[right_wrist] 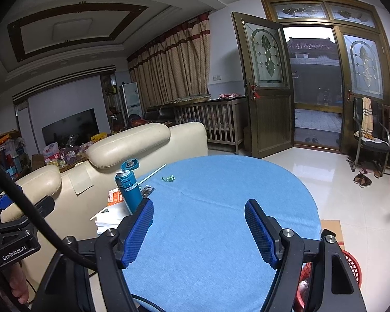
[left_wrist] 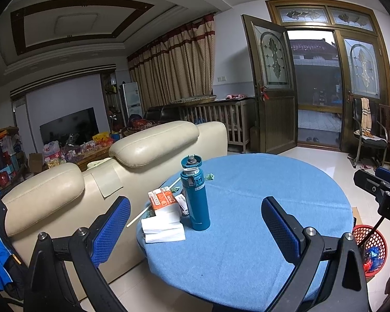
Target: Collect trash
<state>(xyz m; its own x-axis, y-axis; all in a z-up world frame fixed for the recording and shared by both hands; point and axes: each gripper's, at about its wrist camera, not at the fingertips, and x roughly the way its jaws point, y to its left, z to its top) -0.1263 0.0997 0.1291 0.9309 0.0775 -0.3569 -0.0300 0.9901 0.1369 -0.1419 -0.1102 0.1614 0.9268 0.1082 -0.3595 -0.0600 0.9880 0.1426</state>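
Observation:
A round table (left_wrist: 247,234) under a blue cloth (right_wrist: 208,234) fills both views. A green crumpled wrapper (right_wrist: 168,178) lies near its far edge, also seen as the green wrapper (left_wrist: 208,176) behind the teal flask (left_wrist: 195,197). A dark wrapper (right_wrist: 147,191) lies beside the flask (right_wrist: 129,189). My left gripper (left_wrist: 195,223) hovers open above the near table edge, nothing between its blue pads. My right gripper (right_wrist: 199,230) is open over the cloth, also empty. A red mesh trash basket (left_wrist: 371,249) stands on the floor at the right, with the basket (right_wrist: 351,267) partly hidden behind my right finger.
An orange-and-white box (left_wrist: 162,200), white tissue packs (left_wrist: 163,228) and a long white stick (left_wrist: 153,202) crowd the table's left side. A cream leather sofa (left_wrist: 91,187) backs against the table. Cardboard (right_wrist: 332,231) lies on the tiled floor. A chair (right_wrist: 371,140) stands by the open door.

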